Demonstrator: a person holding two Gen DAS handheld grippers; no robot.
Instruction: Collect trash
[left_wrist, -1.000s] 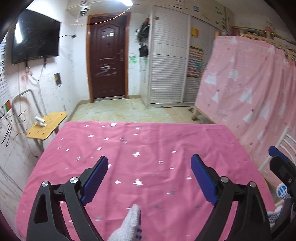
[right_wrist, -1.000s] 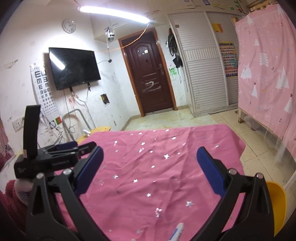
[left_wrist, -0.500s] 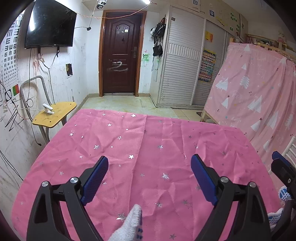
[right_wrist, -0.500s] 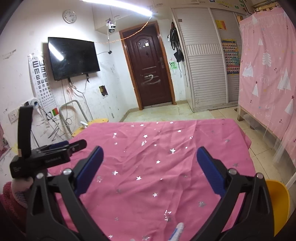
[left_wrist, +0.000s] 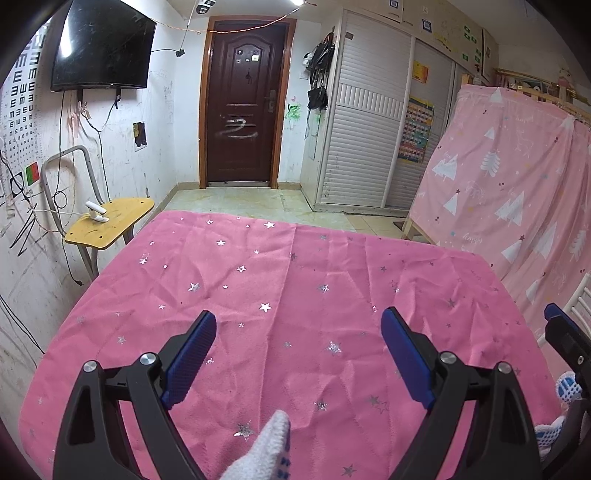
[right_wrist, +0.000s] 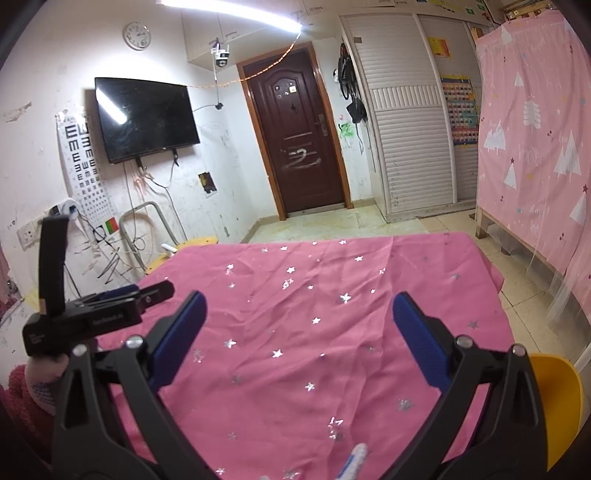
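Observation:
A table covered by a pink cloth with silver stars (left_wrist: 295, 295) fills both views (right_wrist: 314, 332). No trash shows on it in either view. My left gripper (left_wrist: 299, 354) is open and empty, held above the near edge of the table. My right gripper (right_wrist: 299, 336) is open and empty, also above the near part of the table. The left gripper also shows from the side at the left of the right wrist view (right_wrist: 110, 310), and the right gripper's edge shows at the far right of the left wrist view (left_wrist: 565, 332).
A small yellow side table (left_wrist: 110, 221) with a white object stands left of the table by the wall. A yellow chair seat (right_wrist: 561, 398) is at the right front. A pink curtain (left_wrist: 517, 192) hangs on the right. A brown door (left_wrist: 243, 107) is at the back.
Both grippers have tilted up and drawn back a little, so more of the far wall and door shows. Both stay open and empty.

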